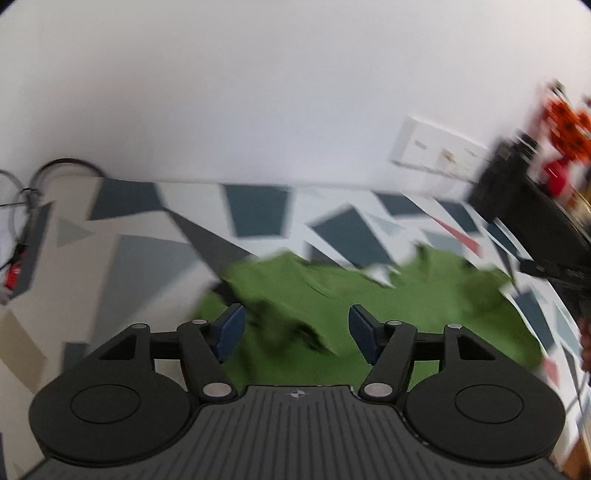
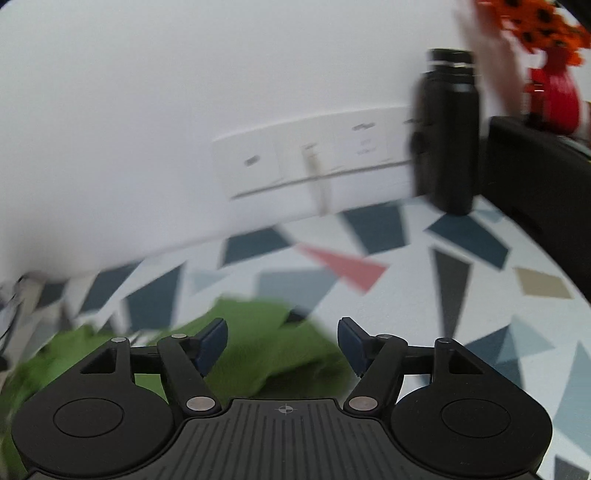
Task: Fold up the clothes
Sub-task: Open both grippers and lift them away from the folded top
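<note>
I see one green garment (image 1: 369, 314) crumpled on the patterned tablecloth (image 1: 147, 266), its length running left to right. My left gripper (image 1: 295, 332) hangs over it with fingers spread wide and nothing pinched; cloth lies beneath and just beyond them. My right gripper (image 2: 282, 345), equally wide and empty, sits at the garment's right end, most of the fabric to its left. Two grippers, one garment; the left looks nearer the bulk.

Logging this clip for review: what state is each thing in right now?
Left gripper: open, nothing between its fingers.
Right gripper: open, nothing between its fingers.
Green garment: crumpled on the patterned tablecloth, not yet folded.
Black bottle: upright, cap on.
Red vase: upright, holding orange flowers.
</note>
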`<state>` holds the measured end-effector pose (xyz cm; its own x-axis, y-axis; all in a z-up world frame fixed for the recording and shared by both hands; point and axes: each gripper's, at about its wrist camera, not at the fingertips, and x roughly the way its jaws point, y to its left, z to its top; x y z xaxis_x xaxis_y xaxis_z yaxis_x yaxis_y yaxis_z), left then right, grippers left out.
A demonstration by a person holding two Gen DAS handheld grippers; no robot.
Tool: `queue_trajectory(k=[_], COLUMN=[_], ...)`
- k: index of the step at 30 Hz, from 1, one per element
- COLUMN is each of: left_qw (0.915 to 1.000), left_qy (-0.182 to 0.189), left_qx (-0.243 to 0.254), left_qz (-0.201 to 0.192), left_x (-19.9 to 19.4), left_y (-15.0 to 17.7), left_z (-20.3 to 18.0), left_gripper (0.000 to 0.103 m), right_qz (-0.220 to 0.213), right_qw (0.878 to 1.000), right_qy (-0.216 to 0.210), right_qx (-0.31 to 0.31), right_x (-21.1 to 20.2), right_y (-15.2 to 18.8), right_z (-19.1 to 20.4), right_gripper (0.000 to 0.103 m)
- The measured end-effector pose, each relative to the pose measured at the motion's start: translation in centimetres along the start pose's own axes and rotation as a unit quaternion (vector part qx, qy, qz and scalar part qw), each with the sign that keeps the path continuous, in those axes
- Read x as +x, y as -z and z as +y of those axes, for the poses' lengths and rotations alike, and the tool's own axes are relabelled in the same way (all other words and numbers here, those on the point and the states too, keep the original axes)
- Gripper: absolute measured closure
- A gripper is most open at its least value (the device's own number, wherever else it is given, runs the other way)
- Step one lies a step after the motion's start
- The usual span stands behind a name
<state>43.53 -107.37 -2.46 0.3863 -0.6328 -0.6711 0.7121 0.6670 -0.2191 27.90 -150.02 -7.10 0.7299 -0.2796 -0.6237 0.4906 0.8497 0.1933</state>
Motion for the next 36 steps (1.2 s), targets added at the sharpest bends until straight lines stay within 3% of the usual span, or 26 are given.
queue_trajectory(k=[3,6,8,13,17,21,23,25,27,30,34,36], left_qw=[0.9984,0.9958,0.996,0.9965,0.9966,0.9927,0.9878,0.9843,0.9864,0.9917,0.9889,0.9878], left_qy=[0.022,0.003,-0.003,-0.022,-0.061,-0.112,-0.127,-0.135,-0.134,-0.111,-0.097,-0.098], left_qx=[0.028,0.039,0.03,0.007,0.003,-0.04,-0.074,-0.089,-0.074,-0.064,-0.088,-0.085], left_qz=[0.045,0.083,0.084,0.08,0.054,-0.019,-0.052,-0.069,-0.059,-0.002,0.07,0.086], left_x=[1.8,4.9,5.7,7.2,9.4,9.6,8.1,6.8,5.7,4.9,4.2,3.8], left_y=[0.8,1.7,1.6,-0.5,-3.2,-6.9,-8.4,-9.1,-8.7,-6.2,-1.4,0.5], left_z=[-2.6,-3.6,-3.4,-2.4,-1.0,1.2,2.3,3.0,3.1,3.5,3.2,2.9], left_gripper=[0.041,0.047,0.048,0.048,0.048,0.048,0.044,0.034,0.031,0.028,0.025,0.025], right_qz=[0.042,0.079,0.099,0.101,0.09,0.001,-0.03,-0.038,-0.033,-0.011,0.029,0.043], right_qw=[0.996,0.992,0.988,0.984,0.984,0.995,0.997,0.997,0.997,0.998,1.0,0.999], right_qy=[-0.01,-0.015,-0.01,-0.009,-0.012,0.008,0.006,-0.009,-0.011,-0.004,-0.001,0.006], right_qx=[-0.079,-0.098,-0.116,-0.148,-0.153,-0.103,-0.068,-0.061,-0.073,-0.064,-0.008,-0.006], right_x=[1.2,3.6,5.2,7.7,10.6,12.1,11.4,10.3,9.1,7.3,4.9,4.1], right_y=[2.1,3.1,3.3,1.9,-0.9,-5.3,-6.8,-7.5,-6.9,-5.3,-2.3,-1.0], right_z=[2.8,4.1,4.7,5.2,5.0,3.6,2.9,2.7,2.6,1.8,-0.1,-0.3], right_gripper=[0.036,0.037,0.04,0.04,0.041,0.041,0.04,0.036,0.029,0.022,0.012,0.01])
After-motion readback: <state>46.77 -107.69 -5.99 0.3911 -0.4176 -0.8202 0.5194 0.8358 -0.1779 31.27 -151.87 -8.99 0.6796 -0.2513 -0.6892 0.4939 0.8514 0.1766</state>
